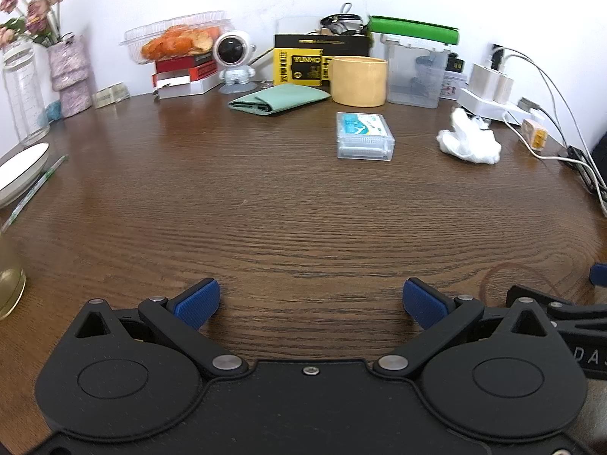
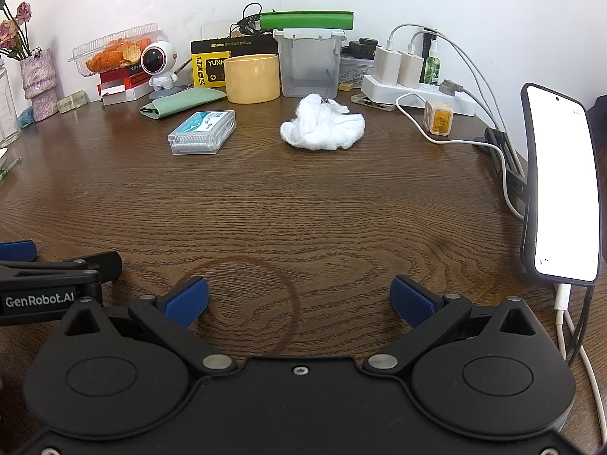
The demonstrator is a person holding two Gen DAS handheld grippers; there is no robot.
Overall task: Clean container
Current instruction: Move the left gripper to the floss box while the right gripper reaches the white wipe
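wooden table [image 2: 303,197], cluttered along the wall. we judge the task unstarted: left gripper [image 1: 311,303] and right gripper [image 2: 299,299] both spread wide, empty. clear container [image 2: 309,64] at 12 o'clock, white cloth [image 2: 322,127] just before it, neither yet touched.

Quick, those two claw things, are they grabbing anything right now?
Left gripper: open, holding nothing, above the bare wooden table.
Right gripper: open, holding nothing, over a dark ring mark on the wood.
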